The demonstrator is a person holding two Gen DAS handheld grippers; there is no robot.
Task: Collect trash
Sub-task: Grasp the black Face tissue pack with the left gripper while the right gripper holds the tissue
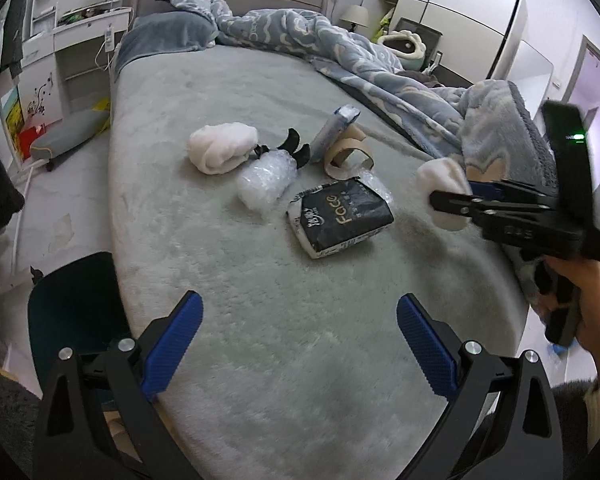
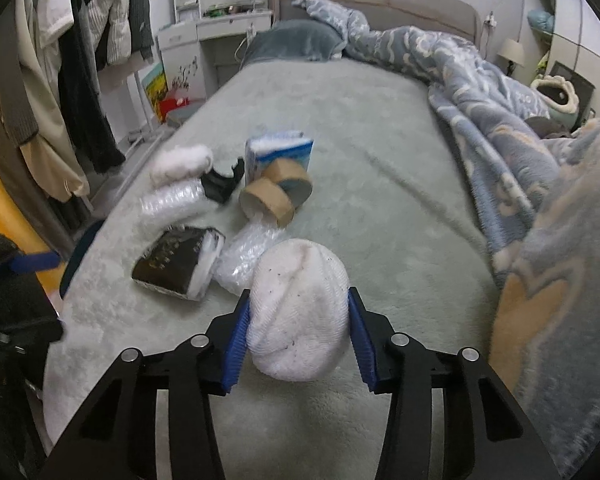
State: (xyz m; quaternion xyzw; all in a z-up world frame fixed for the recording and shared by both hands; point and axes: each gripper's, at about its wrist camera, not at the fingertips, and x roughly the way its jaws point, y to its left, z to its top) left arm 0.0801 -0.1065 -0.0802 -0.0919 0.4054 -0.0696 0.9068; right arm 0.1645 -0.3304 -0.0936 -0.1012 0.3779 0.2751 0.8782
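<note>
Your right hand-held gripper (image 2: 298, 334) is squeezing a rolled white sock (image 2: 298, 320) across its middle, the blue pads (image 2: 236, 340) pressing into both flanks while the bundle is hanging just above the near part of the bed (image 2: 380, 128); seen from the left wrist camera, the same bundle is bulging out on either side of the closed fingers. The sock is behaving as a light, soft, compressible thing: it is giving under the pads, so the hold probably depends on pinching deep through the thickest part rather than at a loose end, which could unroll. Your left hand-held gripper (image 1: 300, 344) is standing with its jaws wide apart and nothing between them, pointing down over the bed's near edge. The remaining items are lying in a cluster further along the bed: a second white sock roll (image 1: 222, 148), a wad of bubble wrap (image 1: 266, 178), a dark tissue pack (image 1: 340, 218), cardboard tape rings (image 1: 350, 152), a blue-and-white packet (image 1: 336, 126) and a small black piece (image 1: 296, 148). Judged by appearance, the bubble wrap is feather-light and slippery, so gather it across its bulk; the tissue pack is soft but smooth, best taken across its narrow sides; the tape rings are stiff, best taken by one wall.
</note>
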